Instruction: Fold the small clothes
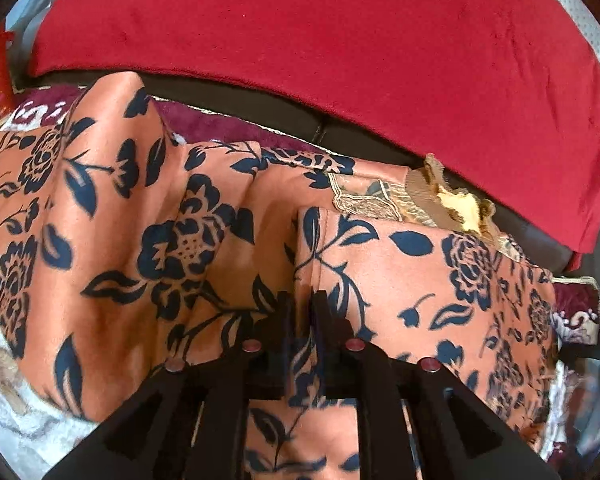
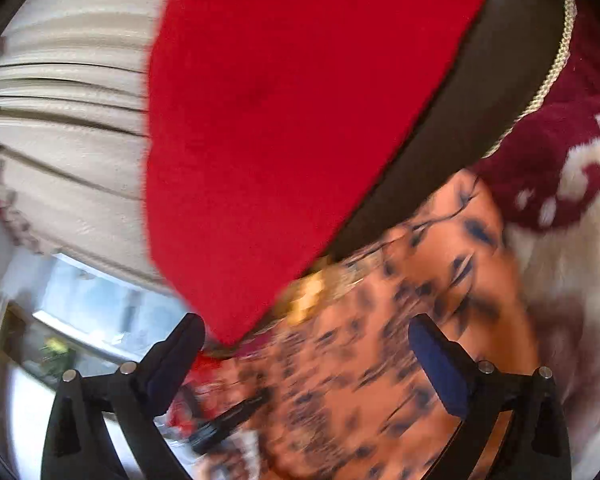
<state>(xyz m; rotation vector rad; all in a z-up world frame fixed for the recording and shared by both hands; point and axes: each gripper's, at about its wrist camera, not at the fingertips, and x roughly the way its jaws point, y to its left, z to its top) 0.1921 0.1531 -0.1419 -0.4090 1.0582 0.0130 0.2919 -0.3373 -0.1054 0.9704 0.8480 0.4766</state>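
An orange garment with dark blue flowers lies rumpled across the surface, with a gold embroidered neckline at its far right. My left gripper is shut on a fold of this garment near its middle and holds it pinched between the black fingers. In the right wrist view the same garment appears blurred below my right gripper, which is open and empty above the cloth.
A red blanket covers a dark sofa behind the garment; it also shows in the right wrist view. A maroon and white patterned rug lies under the garment. A cream curtain and a window are at the left.
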